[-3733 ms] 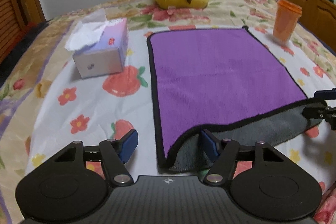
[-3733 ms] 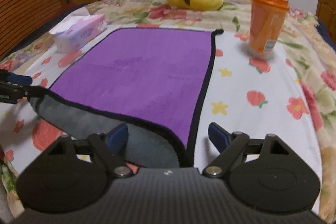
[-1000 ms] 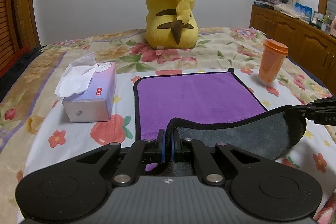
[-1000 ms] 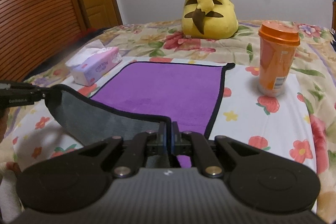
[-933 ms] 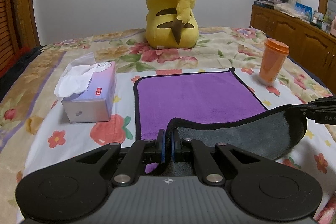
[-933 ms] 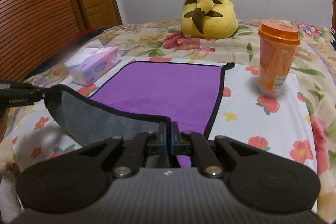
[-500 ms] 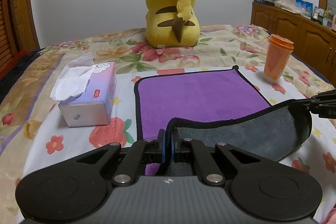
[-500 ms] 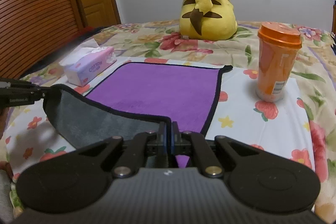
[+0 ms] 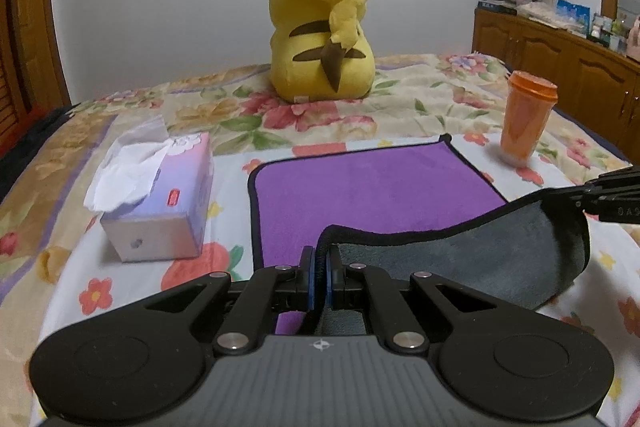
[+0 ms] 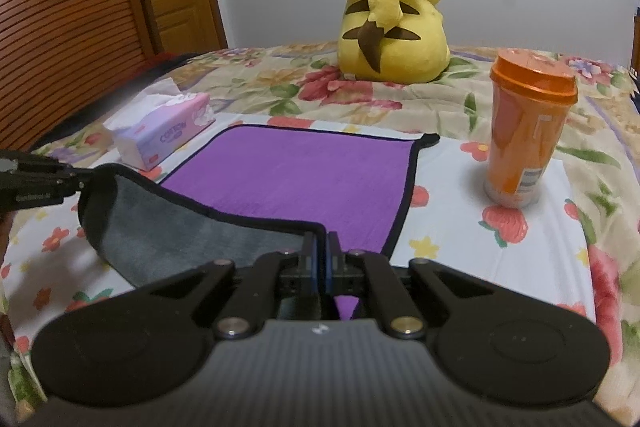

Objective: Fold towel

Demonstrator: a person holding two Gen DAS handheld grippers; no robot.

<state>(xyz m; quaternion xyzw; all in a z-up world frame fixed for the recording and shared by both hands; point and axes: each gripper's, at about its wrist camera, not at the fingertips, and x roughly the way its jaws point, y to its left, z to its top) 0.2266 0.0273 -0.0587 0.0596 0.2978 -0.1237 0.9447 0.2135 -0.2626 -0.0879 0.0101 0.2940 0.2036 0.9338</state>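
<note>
Both near corners are up off the bed (image 9: 400,99) — the left gripper (image 9: 320,269) is clamped tight on one corner of the towel (image 9: 372,187), and the right gripper (image 10: 322,259) is pinched down on the other, nothing but cloth between the pads. The near edge hangs between them in a shallow sag, grey underside showing, while the purple far half lies flat on the flowered bedspread. That's the sensible hold for a fold: a corner each, so the lifted edge runs fairly straight and can be carried over as one line toward the far hem. The slack in the middle suggests the grippers could spread a touch to keep the crease square. Mind the neighbours, though — a tissue box (image 9: 160,199) sits just off the towel's left side, an orange cup (image 10: 528,131) stands off its right side, and the yellow plush toy (image 9: 324,23) sits well beyond the far edge. The cup looks tall and tippable, so the right side wants a clean pass. The fold itself is not yet laid down.
</note>
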